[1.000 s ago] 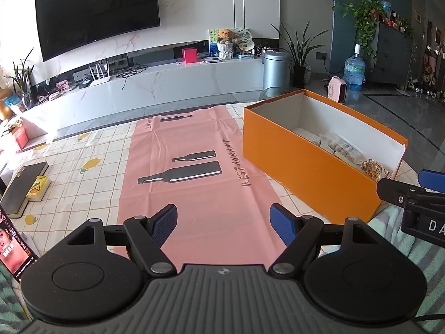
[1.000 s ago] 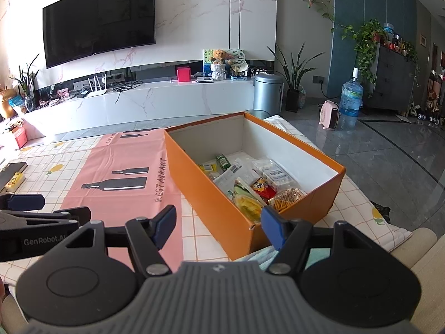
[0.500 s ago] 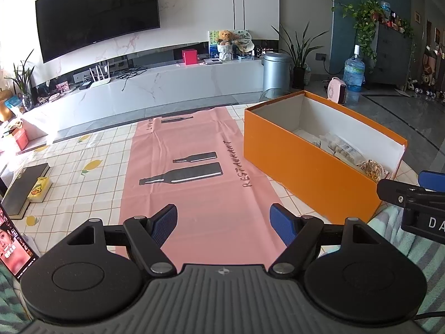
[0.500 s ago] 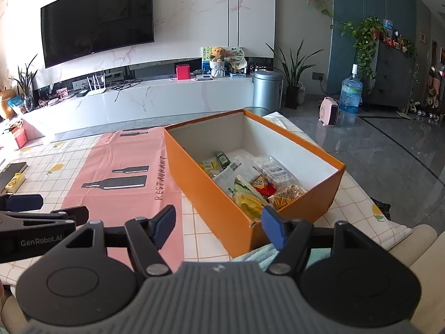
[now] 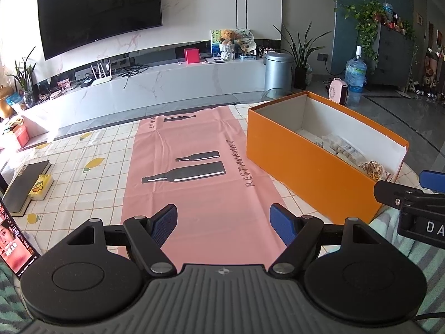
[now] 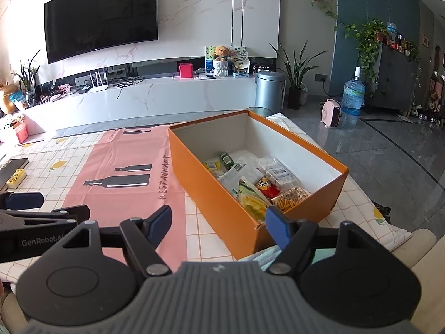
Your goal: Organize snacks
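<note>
At the near edge of the worktop (image 5: 91, 150), I hold both grippers, left gripper (image 5: 224, 218) and right gripper (image 6: 218, 221), jaws wide and empty, the right's just widened, snacks (image 6: 256, 179) already heaped in the orange box (image 6: 219, 206); nothing left to pick, I judge.

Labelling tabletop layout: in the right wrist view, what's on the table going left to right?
Dark book → yellow packet → pink restaurant mat → orange box holding the snacks.
</note>
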A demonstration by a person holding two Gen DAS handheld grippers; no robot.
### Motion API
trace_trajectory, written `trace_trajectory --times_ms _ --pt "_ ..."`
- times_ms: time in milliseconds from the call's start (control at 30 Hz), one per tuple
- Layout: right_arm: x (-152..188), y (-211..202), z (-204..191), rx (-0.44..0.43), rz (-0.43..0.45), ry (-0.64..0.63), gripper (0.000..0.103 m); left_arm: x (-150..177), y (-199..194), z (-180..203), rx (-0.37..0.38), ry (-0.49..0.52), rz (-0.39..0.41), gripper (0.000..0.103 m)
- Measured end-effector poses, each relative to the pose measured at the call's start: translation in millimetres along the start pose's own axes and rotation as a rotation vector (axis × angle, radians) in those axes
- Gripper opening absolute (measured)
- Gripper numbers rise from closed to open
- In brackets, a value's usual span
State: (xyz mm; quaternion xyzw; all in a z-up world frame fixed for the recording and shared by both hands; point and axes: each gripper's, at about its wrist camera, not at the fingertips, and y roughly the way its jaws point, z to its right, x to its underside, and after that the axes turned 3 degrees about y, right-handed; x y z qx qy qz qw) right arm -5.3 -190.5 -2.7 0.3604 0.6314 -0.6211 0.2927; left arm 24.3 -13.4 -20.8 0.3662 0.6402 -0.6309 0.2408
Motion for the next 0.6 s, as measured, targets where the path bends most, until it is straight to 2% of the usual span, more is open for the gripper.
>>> trace_trajectory --times_ms 600 --pt "-7.9 -1.0 -4.0 0.004 -0.008 -0.022 0.076 -1.4 -8.0 -12.0 0.015 -0.032 0.031 0.089"
